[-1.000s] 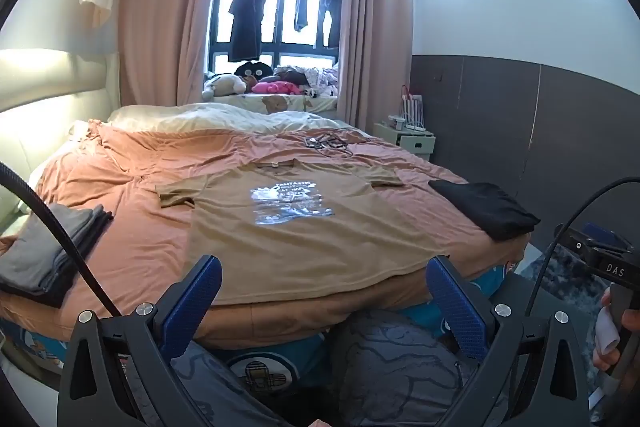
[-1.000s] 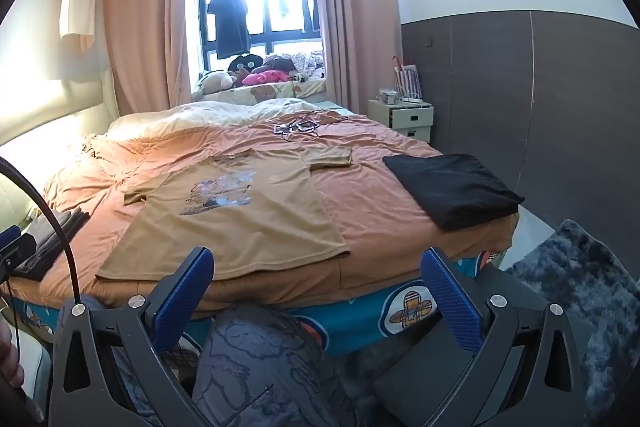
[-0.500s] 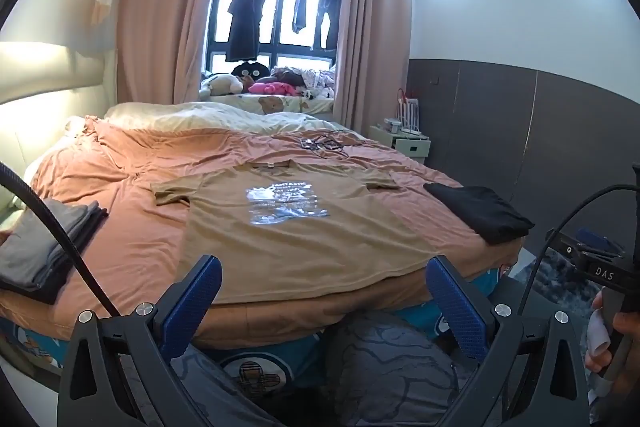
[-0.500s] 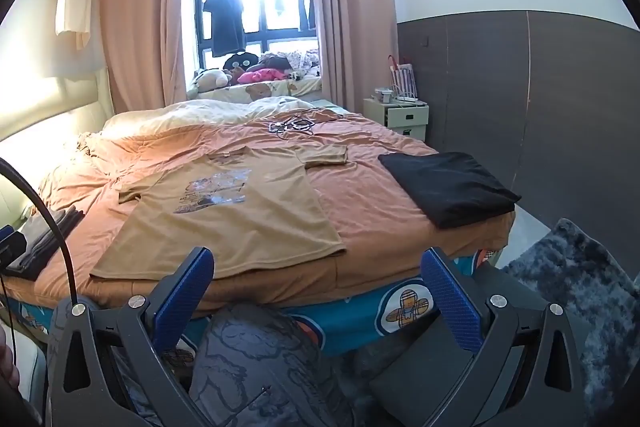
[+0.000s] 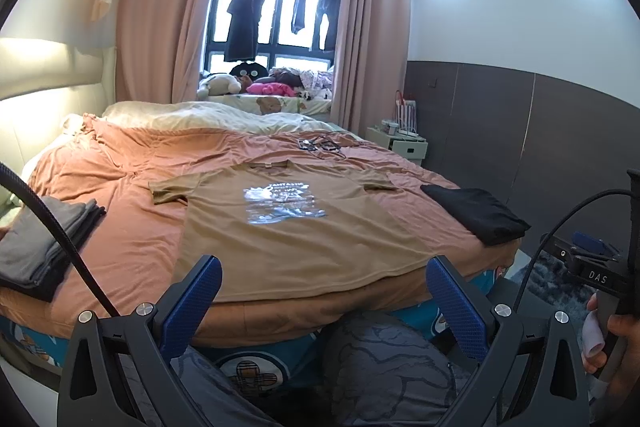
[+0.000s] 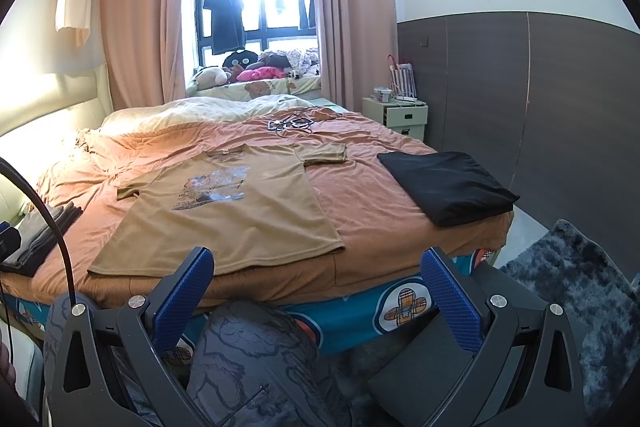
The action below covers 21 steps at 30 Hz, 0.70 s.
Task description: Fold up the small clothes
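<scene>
Left wrist view shows the brown t-shirt spread flat, print side up, across the middle of the frame on the orange bed cover, its hem lying at the near edge of the bed. The left gripper sits low in the frame with its blue pads wide apart, holding nothing and short of the hem. In the right wrist view the shirt lies left of centre, and the right gripper is likewise spread apart and empty at the bottom. A folded black garment rests at the right of the bed, well apart from the shirt, and a grey folded stack lies at the left edge. Judging by this, the shirt is laid out but no fold has begun. The next move likely calls for reaching forward and pinching one side of the shirt, hem and shoulder, to fold it inward
</scene>
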Available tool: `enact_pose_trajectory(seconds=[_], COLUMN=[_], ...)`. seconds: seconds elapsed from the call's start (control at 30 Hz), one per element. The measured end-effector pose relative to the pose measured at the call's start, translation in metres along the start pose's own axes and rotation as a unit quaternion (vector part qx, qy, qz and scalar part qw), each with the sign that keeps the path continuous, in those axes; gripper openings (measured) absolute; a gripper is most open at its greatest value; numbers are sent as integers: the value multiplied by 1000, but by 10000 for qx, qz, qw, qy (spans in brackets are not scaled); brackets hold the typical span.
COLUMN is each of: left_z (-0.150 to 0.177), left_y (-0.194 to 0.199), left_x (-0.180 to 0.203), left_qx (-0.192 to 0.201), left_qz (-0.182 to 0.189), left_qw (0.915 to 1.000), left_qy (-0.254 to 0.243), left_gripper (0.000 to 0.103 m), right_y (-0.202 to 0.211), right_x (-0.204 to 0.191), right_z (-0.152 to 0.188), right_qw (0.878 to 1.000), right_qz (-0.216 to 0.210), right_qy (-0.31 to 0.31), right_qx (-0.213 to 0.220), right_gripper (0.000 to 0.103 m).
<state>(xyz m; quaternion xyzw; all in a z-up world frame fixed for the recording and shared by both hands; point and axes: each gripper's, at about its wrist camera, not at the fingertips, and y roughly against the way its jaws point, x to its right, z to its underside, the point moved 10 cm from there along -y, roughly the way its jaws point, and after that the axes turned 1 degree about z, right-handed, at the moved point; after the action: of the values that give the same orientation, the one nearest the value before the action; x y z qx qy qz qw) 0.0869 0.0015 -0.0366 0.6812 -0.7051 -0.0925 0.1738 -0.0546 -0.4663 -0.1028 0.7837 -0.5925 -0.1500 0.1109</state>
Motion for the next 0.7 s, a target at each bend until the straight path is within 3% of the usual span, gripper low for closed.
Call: enact_pose_trajectory(seconds=[0.7], left_z=[2], left_y=[7], left_x=[-5], left_qx=[-23], left_qz=[-11], left_qw=[10000], left_qy=[65], left_gripper=[103], right_y=[0], right_x=[-3], right_z=[4], right_qw=[10000], right_qz=[26], right_qy=[25], right_qx=[-38], right_gripper=[103])
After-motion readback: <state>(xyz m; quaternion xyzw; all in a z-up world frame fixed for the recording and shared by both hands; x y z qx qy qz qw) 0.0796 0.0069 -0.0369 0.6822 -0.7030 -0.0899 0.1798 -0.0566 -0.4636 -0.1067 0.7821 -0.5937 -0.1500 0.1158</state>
